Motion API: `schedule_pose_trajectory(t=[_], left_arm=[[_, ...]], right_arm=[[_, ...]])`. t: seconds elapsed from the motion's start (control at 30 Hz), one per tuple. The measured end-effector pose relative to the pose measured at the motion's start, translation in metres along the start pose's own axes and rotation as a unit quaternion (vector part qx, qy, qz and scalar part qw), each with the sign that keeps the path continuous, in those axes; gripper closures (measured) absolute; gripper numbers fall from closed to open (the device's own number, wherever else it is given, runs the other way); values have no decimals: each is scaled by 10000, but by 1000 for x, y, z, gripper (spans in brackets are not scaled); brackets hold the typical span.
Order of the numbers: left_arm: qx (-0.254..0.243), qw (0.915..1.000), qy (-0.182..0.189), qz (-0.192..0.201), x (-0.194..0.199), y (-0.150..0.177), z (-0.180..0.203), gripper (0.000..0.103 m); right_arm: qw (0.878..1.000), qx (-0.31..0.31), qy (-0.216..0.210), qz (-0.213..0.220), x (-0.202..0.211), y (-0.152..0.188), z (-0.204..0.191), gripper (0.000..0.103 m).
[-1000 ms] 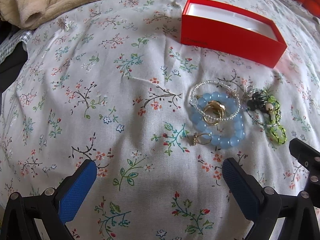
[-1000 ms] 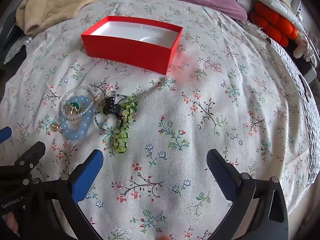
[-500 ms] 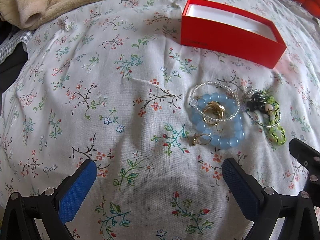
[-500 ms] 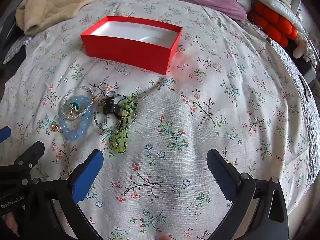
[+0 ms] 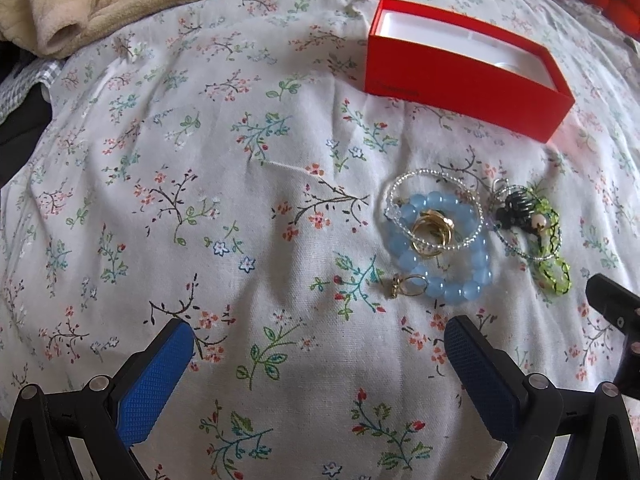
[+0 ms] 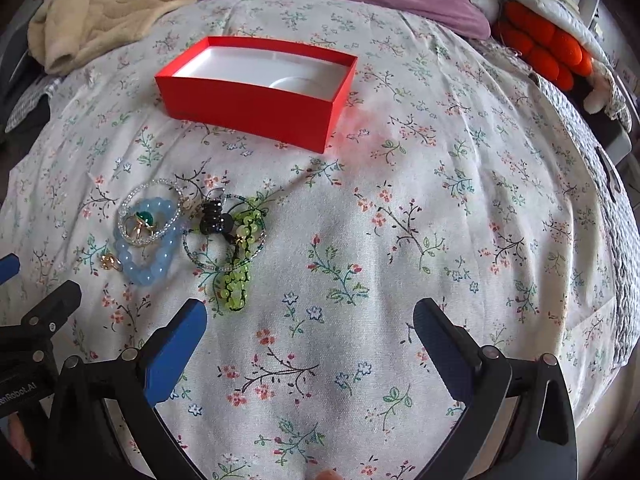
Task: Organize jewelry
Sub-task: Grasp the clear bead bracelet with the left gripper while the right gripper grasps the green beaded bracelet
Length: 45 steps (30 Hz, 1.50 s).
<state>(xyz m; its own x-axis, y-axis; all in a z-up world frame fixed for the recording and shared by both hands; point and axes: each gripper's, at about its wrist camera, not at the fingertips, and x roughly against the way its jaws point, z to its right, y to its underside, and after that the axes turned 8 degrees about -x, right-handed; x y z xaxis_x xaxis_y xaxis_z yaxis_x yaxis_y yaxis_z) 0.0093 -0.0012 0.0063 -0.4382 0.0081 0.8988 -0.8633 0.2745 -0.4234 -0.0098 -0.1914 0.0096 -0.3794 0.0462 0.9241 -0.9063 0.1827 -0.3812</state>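
On the bed: floral sheet [image 6: 400,208]
Red box [image 6: 256,114]: open, lying beyond jewelry
Left gripper [image 5: 318,344]: jaws wide, empty
Right gripper [image 6: 310,326]: jaws wide, empty
Blue bead bracelet [image 5: 476,280]: near left gripper's right finger
Gold ring [image 5: 406,284]: touching bracelet

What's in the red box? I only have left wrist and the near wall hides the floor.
Observer: Nothing. In the right wrist view the box shows a bare white floor with a round recess.
Operator: Right gripper open? I only see a black corner of it.
Observer: Open. The right gripper has its blue pads wide apart over the bedspread, with nothing between them.
Operator: Do the gold rings in the blue bracelet have a stone?
Observer: Yes. A green stone sits among the rings, inside the bracelet.
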Motion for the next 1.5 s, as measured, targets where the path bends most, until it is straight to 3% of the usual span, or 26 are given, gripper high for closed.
schedule_pose_trajectory(t=[0.27, 0.6, 0.67, 0.8, 0.9, 1.0, 1.23, 1.5], left_arm=[[-294, 9984, 475, -48, 1, -18, 0, 1], [-97, 9933, 1130, -221, -21, -52, -20, 25], [-55, 9918, 1260, -215, -28, -57, -21, 35], [146, 9860, 1626, -342, -48, -69, -19, 64], [131, 9826, 1802, -423, -58, -81, -12, 73], [41, 9829, 1765, -523, -67, -87, -5, 82], [-88, 9820, 1711, -789, -86, -96, 8, 85], [-200, 9832, 1625, -806, -87, -99, 15, 85]], right_arm=[[9995, 18, -124, -302, -1, -17, 1, 0], [9929, -59, -820, -865, -10, -58, 10, 0], [9913, -112, -952, -906, -15, -63, 13, 6], [9858, -398, -1215, -1093, -34, -74, 22, 36], [9804, -412, -1414, -1309, -47, -78, 19, 54], [9766, -346, -1571, -1426, -54, -80, 13, 63], [9698, -280, -1783, -1642, -67, -83, 1, 82], [9680, -252, -1888, -1636, -63, -84, -3, 83]])
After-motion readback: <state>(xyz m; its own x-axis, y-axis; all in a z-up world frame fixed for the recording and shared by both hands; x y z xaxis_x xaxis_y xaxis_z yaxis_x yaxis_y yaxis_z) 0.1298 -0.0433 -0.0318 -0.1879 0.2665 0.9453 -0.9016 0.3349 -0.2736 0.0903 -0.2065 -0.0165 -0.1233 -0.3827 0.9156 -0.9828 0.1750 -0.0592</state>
